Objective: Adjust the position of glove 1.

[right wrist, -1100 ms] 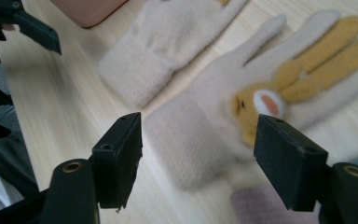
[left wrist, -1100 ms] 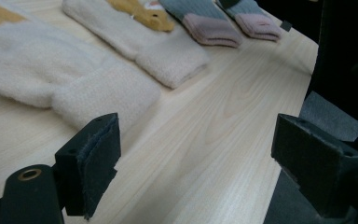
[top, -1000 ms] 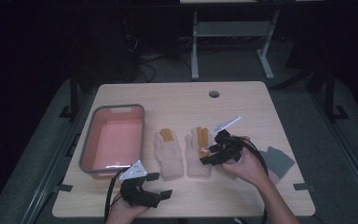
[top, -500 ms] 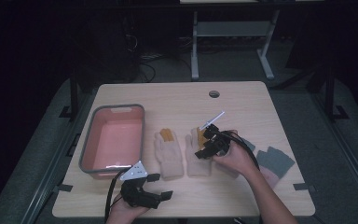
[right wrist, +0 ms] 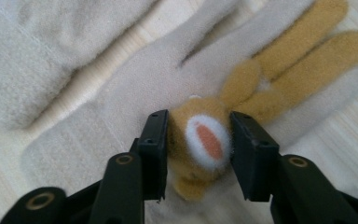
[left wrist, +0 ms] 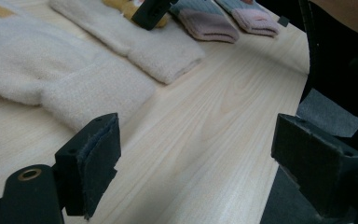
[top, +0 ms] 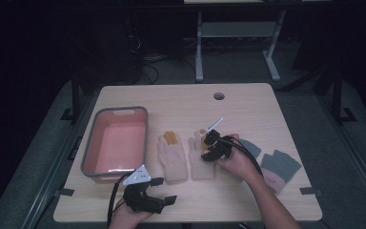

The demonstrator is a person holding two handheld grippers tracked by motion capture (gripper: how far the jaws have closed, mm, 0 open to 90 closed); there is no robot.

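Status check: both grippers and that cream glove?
Right gripper straddles the cream glove's tan animal patch. Left gripper open, near table edge. Nothing blocking.

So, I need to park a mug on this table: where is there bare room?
The far strip between the cable hole and the cream gloves is bare, as is the near right corner. It is crowded from the pink bin across to the grey gloves.

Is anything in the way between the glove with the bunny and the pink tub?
Yes. The other cream glove lies on the table between the bunny glove and the pink tub. The right gripper would have to lift it over.
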